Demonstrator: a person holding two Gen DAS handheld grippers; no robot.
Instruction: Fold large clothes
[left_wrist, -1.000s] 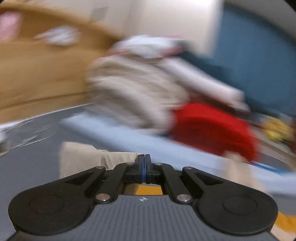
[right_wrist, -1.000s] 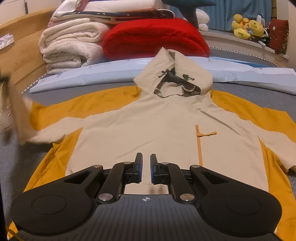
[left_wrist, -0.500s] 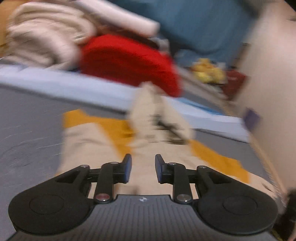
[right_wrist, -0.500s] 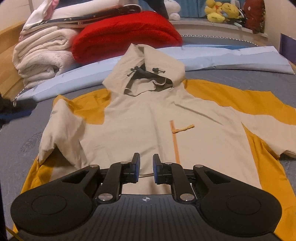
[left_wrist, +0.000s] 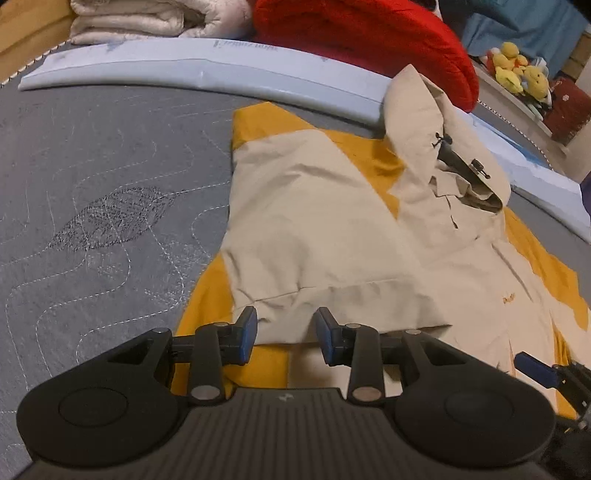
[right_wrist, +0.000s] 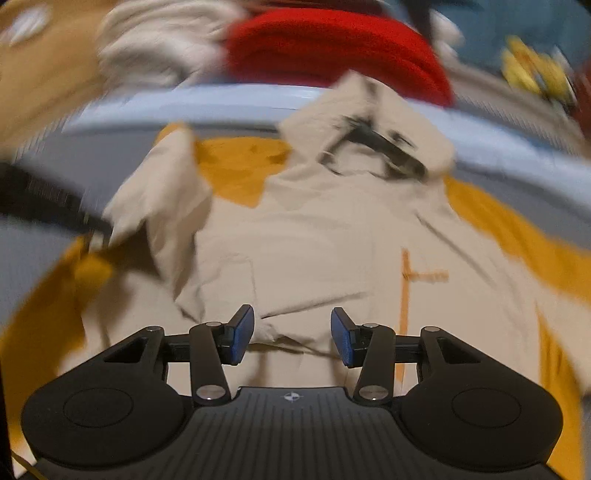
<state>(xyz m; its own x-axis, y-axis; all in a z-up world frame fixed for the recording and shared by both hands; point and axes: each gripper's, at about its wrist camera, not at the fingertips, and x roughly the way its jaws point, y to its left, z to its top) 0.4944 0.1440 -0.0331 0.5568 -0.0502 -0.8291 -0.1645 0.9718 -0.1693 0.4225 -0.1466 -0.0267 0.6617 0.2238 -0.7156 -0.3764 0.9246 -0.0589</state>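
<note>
Blurring: the right wrist view is smeared, so the hood cords and far shelf are hard to read.
Left gripper (left_wrist: 284, 332): jaws apart, just been opening, nothing pinched; beige cloth lies beyond the tips.
Right gripper (right_wrist: 291, 334): jaws apart, just been opening, empty above the chest panel.
Hoodie (left_wrist: 332, 221): beige and mustard, flat on the mattress, hood toward the pillows.
Change: the left sleeve (left_wrist: 295, 206), stretched sideways a second ago, now lies folded across the body.
Surface: grey quilted mattress (left_wrist: 92, 206), pale blue pad (left_wrist: 184, 62) along its edge.
Room: red blanket (left_wrist: 369, 40), white bedding (left_wrist: 147, 18), yellow plush toys (left_wrist: 517, 72).
</note>
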